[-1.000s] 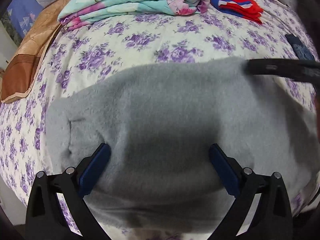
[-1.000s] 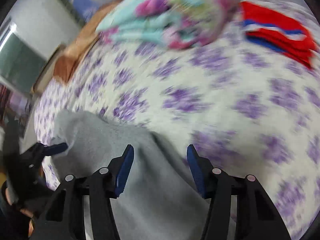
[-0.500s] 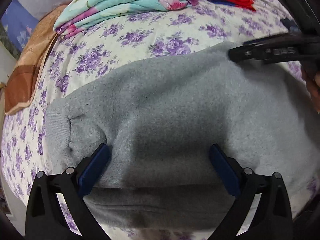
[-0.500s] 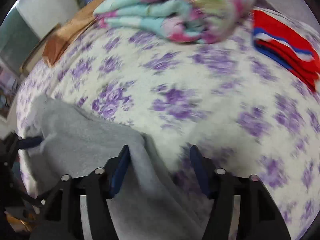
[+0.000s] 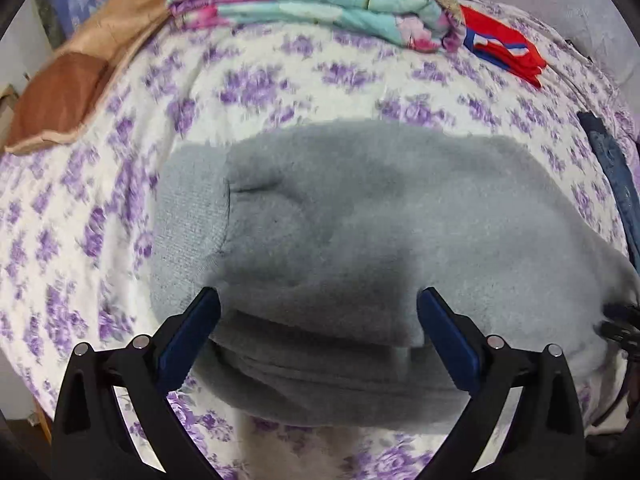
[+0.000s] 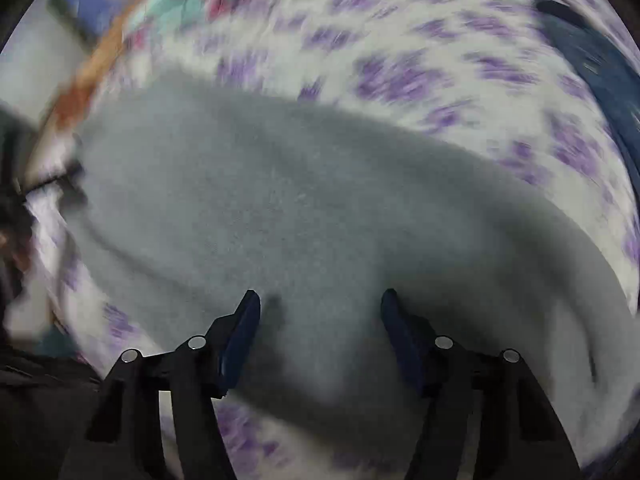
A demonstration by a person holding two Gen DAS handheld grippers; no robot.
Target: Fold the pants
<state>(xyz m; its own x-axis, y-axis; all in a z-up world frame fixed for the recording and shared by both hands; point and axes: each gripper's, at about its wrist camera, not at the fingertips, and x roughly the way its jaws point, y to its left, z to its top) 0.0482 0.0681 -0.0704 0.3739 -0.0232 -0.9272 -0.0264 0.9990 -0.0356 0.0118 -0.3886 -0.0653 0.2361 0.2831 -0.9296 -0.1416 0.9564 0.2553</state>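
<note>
The grey fleece pants (image 5: 360, 216) lie folded in layers on the purple-flowered bed sheet (image 5: 280, 80), ribbed waistband (image 5: 188, 216) at the left. My left gripper (image 5: 318, 320) is open, its blue pads on either side of the near folded edge. My right gripper (image 6: 320, 320) is open above the same grey pants (image 6: 280, 208); this view is blurred. The right gripper's tip (image 5: 618, 320) shows at the pants' right edge in the left wrist view.
A folded turquoise and pink quilt (image 5: 312, 0) and a red and blue garment (image 5: 504, 50) lie at the far side of the bed. A brown pillow (image 5: 68, 92) is at the far left. A dark blue garment (image 5: 616, 176) lies at the right edge.
The right gripper swung from the pants' far right corner down to the near right side. The left gripper drew back a little; both stay open. The pants' top layer now lies flat.
</note>
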